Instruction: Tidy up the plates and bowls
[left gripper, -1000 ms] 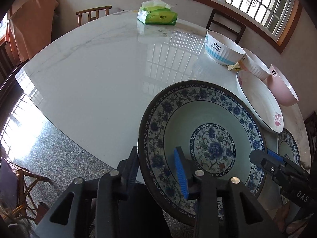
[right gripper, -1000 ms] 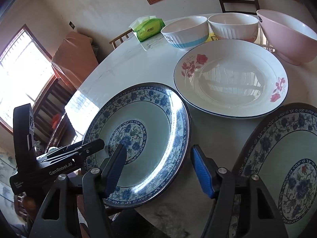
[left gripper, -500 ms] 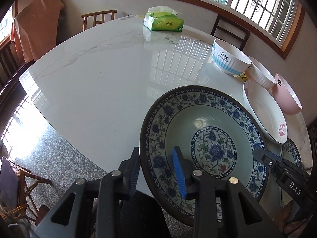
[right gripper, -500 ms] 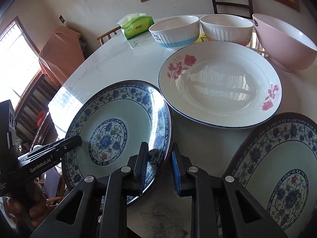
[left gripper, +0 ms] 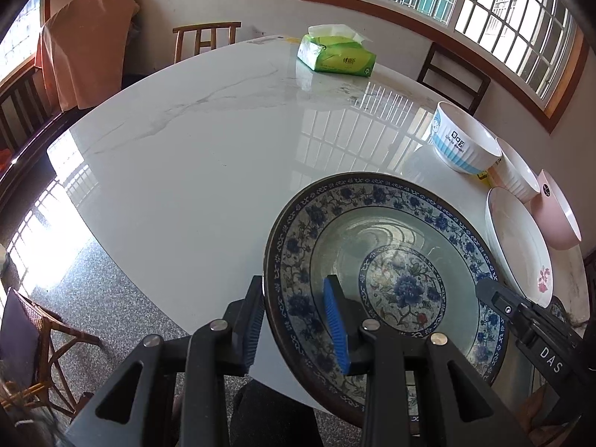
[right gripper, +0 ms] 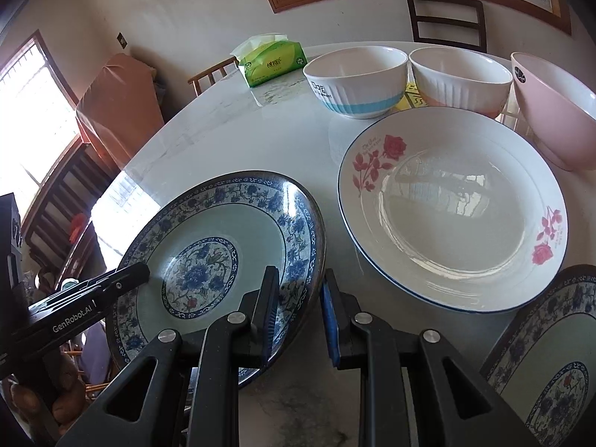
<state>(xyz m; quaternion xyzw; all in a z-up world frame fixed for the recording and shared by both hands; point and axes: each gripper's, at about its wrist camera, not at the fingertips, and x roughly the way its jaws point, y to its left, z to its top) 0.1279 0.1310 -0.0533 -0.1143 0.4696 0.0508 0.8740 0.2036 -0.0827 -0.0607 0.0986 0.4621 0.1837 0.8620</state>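
The round white marble table (left gripper: 193, 156) fills most of both views, its far half bare except for a green tissue pack (left gripper: 337, 56) near the far edge. Wooden chairs (left gripper: 206, 37) stand around it, one draped in an orange cloth (left gripper: 85, 41), and barred windows (left gripper: 484, 3) run along the far wall.

The blue-and-white plate (left gripper: 372, 231) sits at the near edge of the table, hanging partly over the speckled floor. Both tongs pinch its rim. The left gripper (left gripper: 298, 320) has one pad under the plate's left rim and the blue pad on top, inside the border. The right gripper (right gripper: 298, 316) is pressed onto the opposite rim, one finger over the patterned border and the other outside and below it; its jaws have just been closing, and the rim is between them.

Just right of this plate lies the white rose plate (right gripper: 452, 208), near but apart from it. A second blue-and-white plate (right gripper: 547, 354) lies at the near right, close beside the rose plate.

Beyond the rose plate stand three bowls in a row: a white bowl with a blue band (right gripper: 355, 80), a ribbed white bowl with a pink base (right gripper: 460, 80), and a pink bowl (right gripper: 555, 111) at the far right, tilted. A small yellow object (right gripper: 411, 98) shows between the first two bowls; what it is cannot be told.
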